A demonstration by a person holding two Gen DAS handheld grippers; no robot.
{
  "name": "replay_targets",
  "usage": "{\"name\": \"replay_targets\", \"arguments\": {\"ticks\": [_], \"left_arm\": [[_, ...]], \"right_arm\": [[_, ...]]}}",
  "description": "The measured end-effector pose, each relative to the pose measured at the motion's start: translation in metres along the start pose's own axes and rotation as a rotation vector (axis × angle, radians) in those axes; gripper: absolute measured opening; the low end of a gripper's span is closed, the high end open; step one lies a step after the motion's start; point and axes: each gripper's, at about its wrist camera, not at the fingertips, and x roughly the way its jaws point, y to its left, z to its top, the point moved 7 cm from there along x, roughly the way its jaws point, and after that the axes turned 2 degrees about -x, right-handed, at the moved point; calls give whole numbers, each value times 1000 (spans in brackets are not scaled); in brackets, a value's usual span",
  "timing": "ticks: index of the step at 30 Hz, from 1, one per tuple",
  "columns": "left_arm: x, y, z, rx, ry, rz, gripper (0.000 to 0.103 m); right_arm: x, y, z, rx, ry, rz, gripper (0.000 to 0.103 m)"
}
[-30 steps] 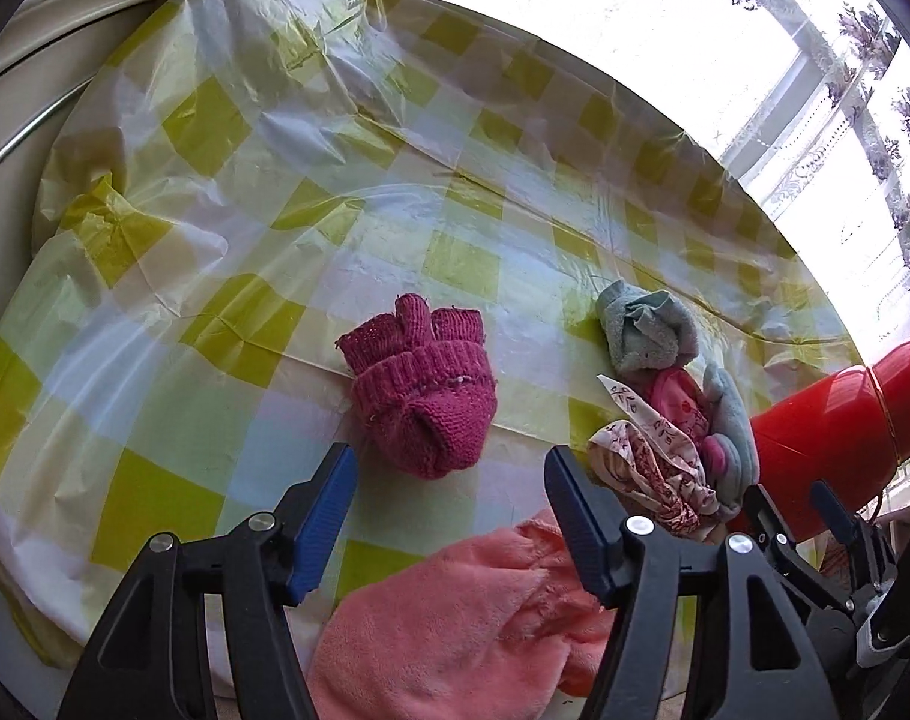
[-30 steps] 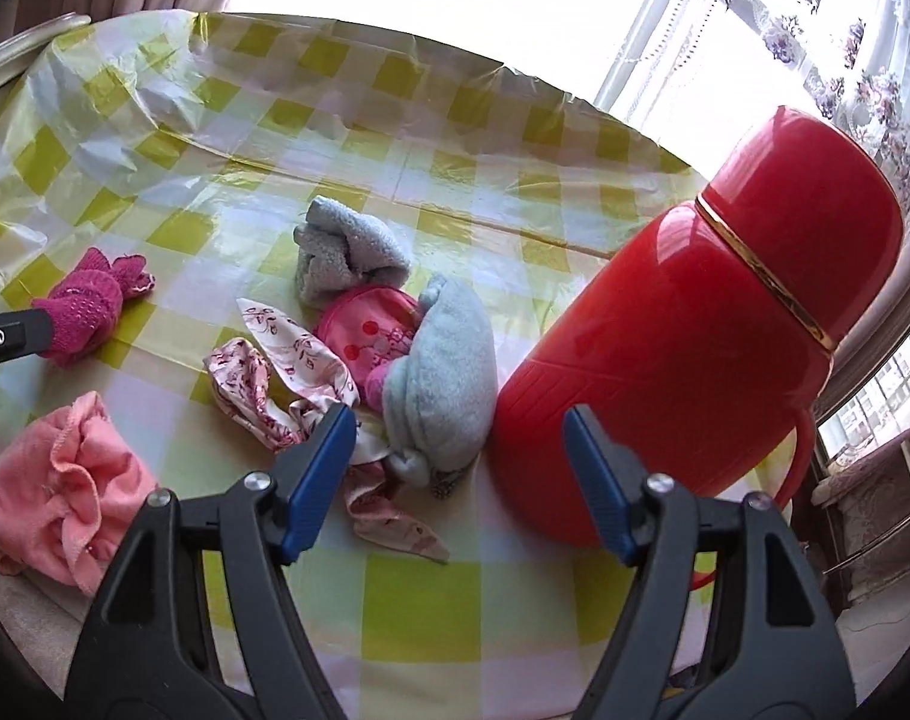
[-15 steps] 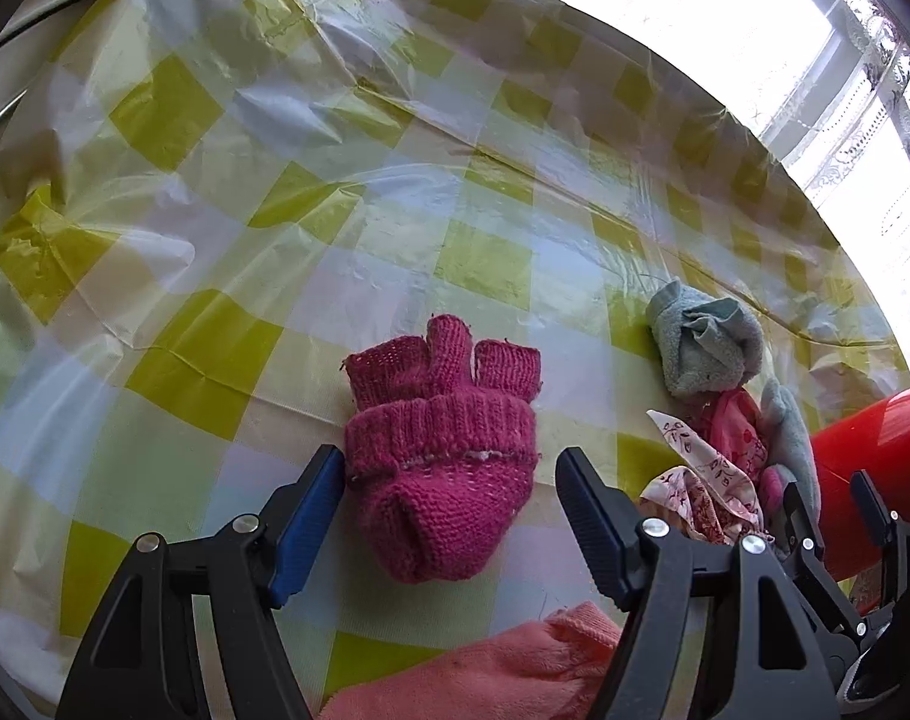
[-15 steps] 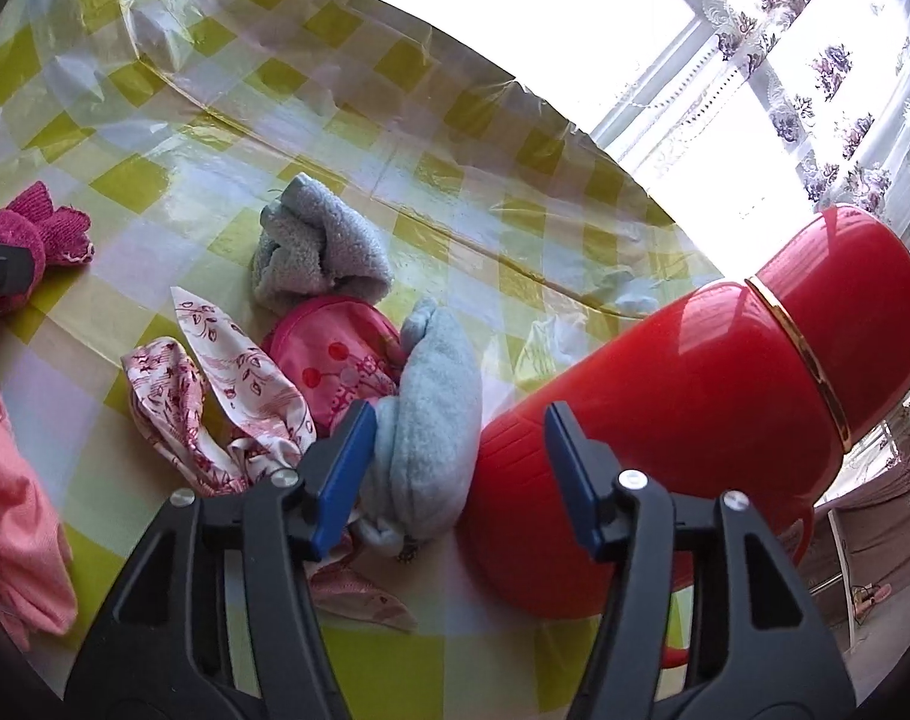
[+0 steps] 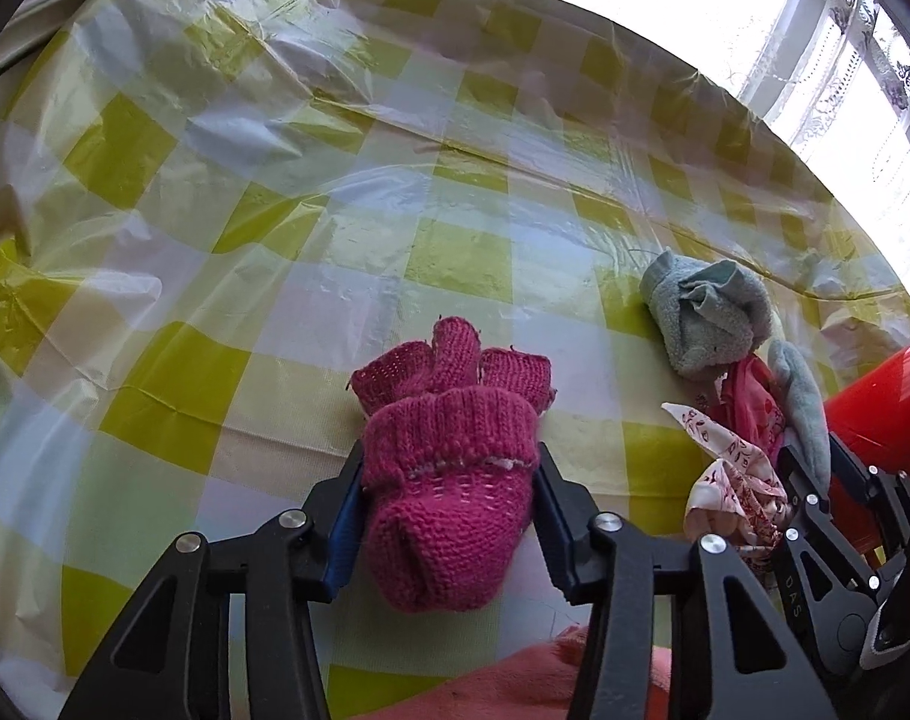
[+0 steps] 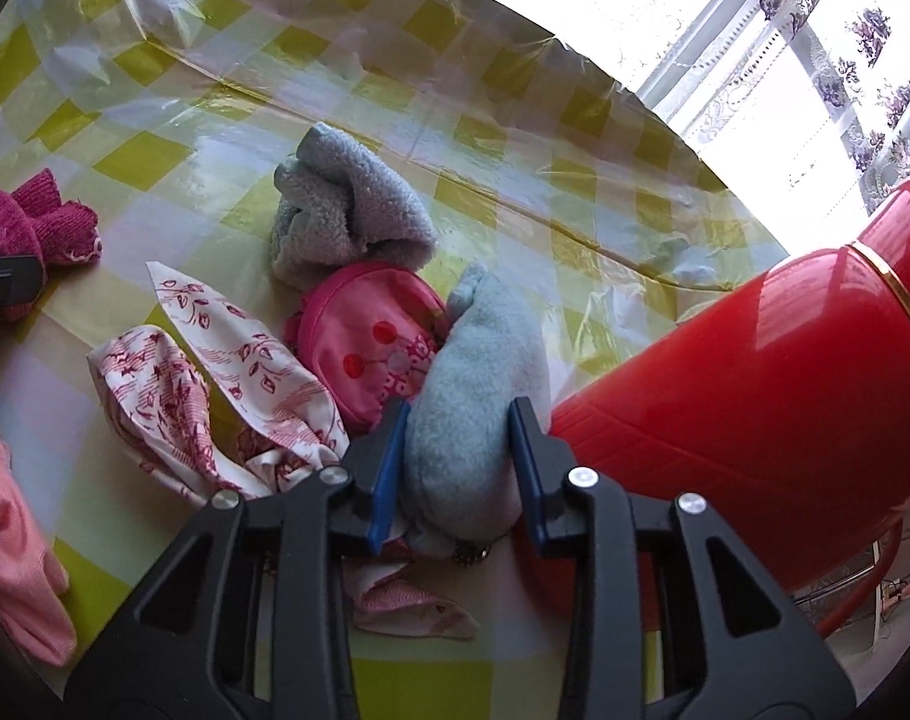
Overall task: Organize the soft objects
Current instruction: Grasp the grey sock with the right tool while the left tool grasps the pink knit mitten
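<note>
My left gripper has its blue pads against both sides of a magenta knitted glove lying on the checked tablecloth. The glove also shows at the left edge of the right wrist view. My right gripper has closed around a light blue fleece piece that lies against a pink cherry-print pouch. A second blue fleece bundle lies just beyond. A white and red patterned cloth lies left of the pouch.
A big red thermos lies on its side right against the right gripper. A salmon pink towel sits at the near left table edge; it also shows in the left wrist view. The round table's yellow-checked plastic cover stretches beyond.
Both grippers moved forward and down and closed: the left onto the magenta glove, the right onto the light blue fleece piece.
</note>
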Motion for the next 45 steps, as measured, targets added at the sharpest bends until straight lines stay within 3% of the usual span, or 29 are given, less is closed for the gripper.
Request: {"name": "replay_targets", "arguments": {"ticks": [3,5,19,29,37,40,42,45], "left_arm": [[-5,-3,0,13,-18,-7,40],[-8,-4,-1,10,-25,-12,39],[-43,-2,-11,-14,-97,-25,37],[-72,-11,-28,-16,-122,-62,37],[-98,-26,-50,2,-120,-111,37],[-100,-36,-58,23,-107,-128,37],[-100,-42,-62,34,-97,-132,37],[-100,-49,-66,51,-87,-140,37]], "right_arm": [[-7,-3,1,23,-33,14,20],[-16,-7,3,38,-65,24,18],[-76,-38,-22,179,-171,210,15],[-100,-65,-76,362,-66,446,15],[-91,-82,-120,443,71,522,15],[-85,-86,-128,447,104,531,21],[-81,-86,-130,431,122,536,45],[-74,-87,-131,443,136,559,54]]}}
